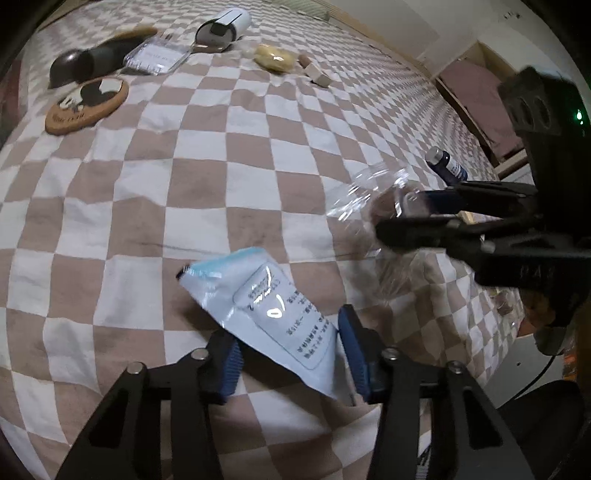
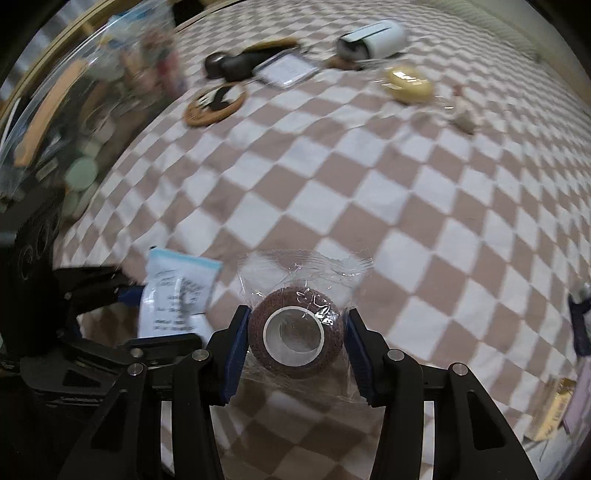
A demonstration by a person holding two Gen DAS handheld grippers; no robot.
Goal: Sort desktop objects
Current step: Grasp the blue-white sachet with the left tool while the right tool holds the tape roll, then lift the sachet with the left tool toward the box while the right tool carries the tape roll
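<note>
Brown tape roll (image 2: 294, 334), still in its clear wrapper, sits clamped between the R gripper (image 2: 294, 345) pads, lifted off the checkered cloth (image 2: 369, 184). L gripper (image 1: 288, 354) straddles a blue-white sachet (image 1: 264, 306); it looks pinched, but pad contact isn't clear from either view, so can't confirm the grip. No earlier pic to compare w/.

Step, imo: both hands mid-pickup, items not yet sorted. Rest of the pile is well apart at the far end of the cloth: cork coaster (image 1: 87, 107), black brush (image 1: 86, 62), white cylinder (image 1: 223, 26), yellow lump (image 1: 275, 57), wood blocks (image 1: 317, 72).

Next: check the L grip, then carry each item to its group w/o crushing the wrapper. Destination not obvious from here.
</note>
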